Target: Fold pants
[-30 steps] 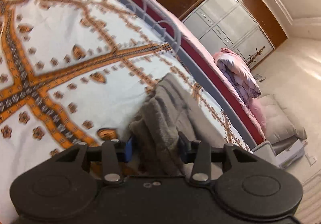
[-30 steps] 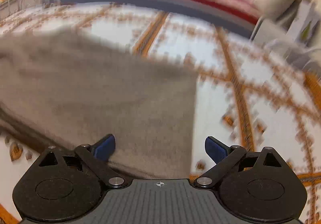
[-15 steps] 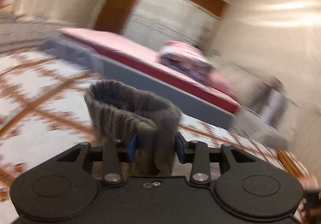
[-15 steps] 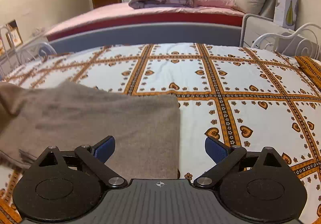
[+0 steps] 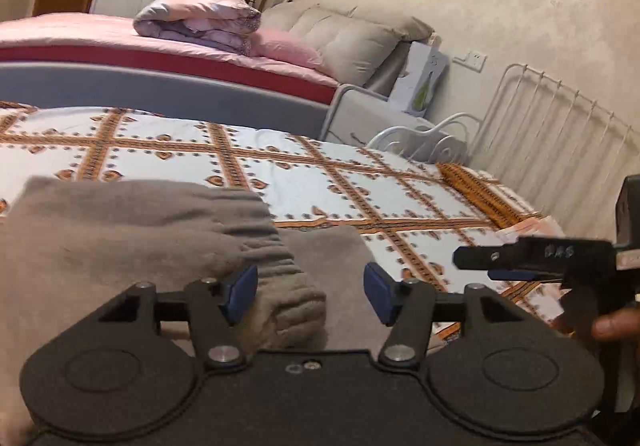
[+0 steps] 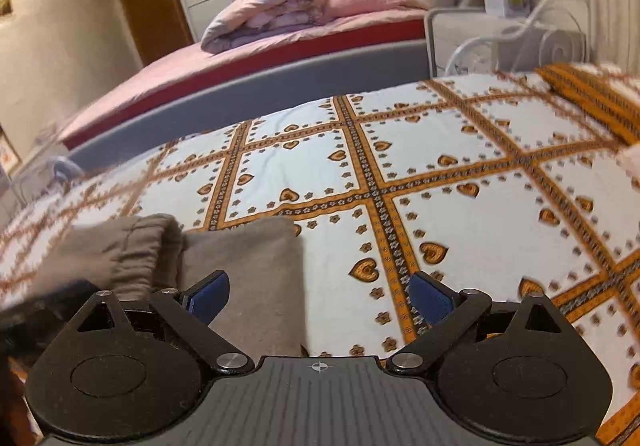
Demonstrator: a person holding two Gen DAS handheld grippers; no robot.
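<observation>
Grey-brown fleece pants (image 5: 120, 238) lie folded on the patterned bedsheet (image 5: 328, 182), their gathered waistband (image 5: 280, 278) between the blue pads of the left gripper (image 5: 310, 288), whose jaws are opening without pressing it. The right gripper (image 6: 320, 298) hovers wide and empty over the fold's edge. To finish well, both should probably draw back straight, so the stacked layers stay aligned. Beyond stands a pink bed (image 5: 160, 42).

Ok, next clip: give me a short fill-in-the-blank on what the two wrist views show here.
1. The grey pants lie folded on a bedspread patterned with orange ____.
2. The left gripper is ____, its pads off the cloth.
3. The right gripper holds ____.
4. On the far bed sits a rolled pink ____.

Missing words: hearts; opening; nothing; quilt
</observation>
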